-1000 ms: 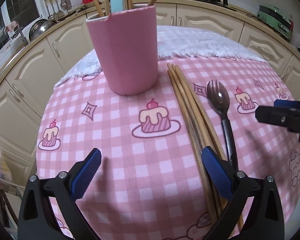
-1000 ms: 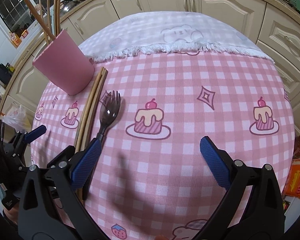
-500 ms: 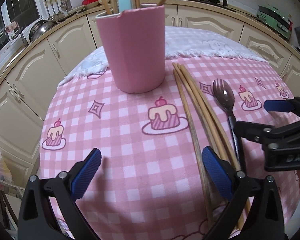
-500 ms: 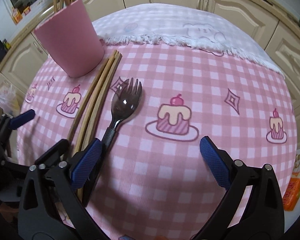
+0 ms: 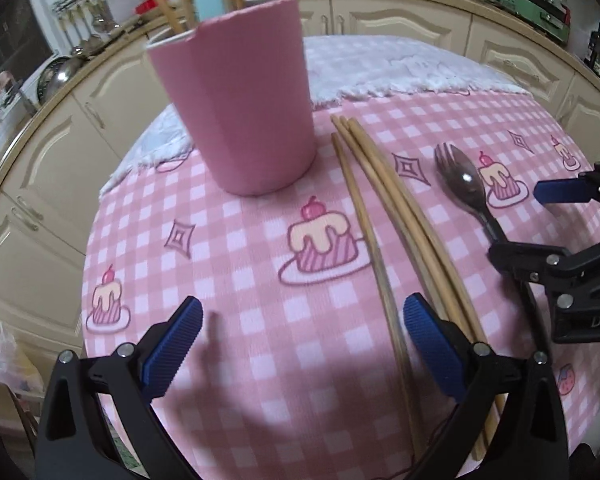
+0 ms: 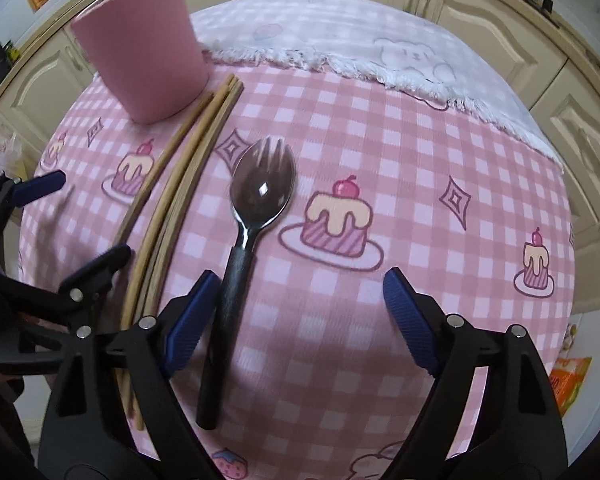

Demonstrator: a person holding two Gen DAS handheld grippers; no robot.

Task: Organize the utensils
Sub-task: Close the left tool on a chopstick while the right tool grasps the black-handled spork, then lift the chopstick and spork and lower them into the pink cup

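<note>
On the pink checked tablecloth [image 6: 380, 140], the right gripper [image 6: 296, 312], jaws wide but just narrowing, straddles the spork [image 6: 236, 264] handle at 6 o'clock, the grasp imminent.

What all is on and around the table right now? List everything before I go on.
cup: one, pink, far left of the table, upright, with sticks and a pale blue handle in it
chopsticks: three or four, wooden, flat on the cloth between cup and spork
spork: one, dark, black handle, right of the chopsticks
tablecloth: one, pink check with cake prints, over a white cloth at the far edge
cabinets: cream, behind the table
left gripper: black, blue pads, open, its right pad over the chopsticks
right gripper: black, blue pads, open but just closing, spork handle beside its left pad
</note>
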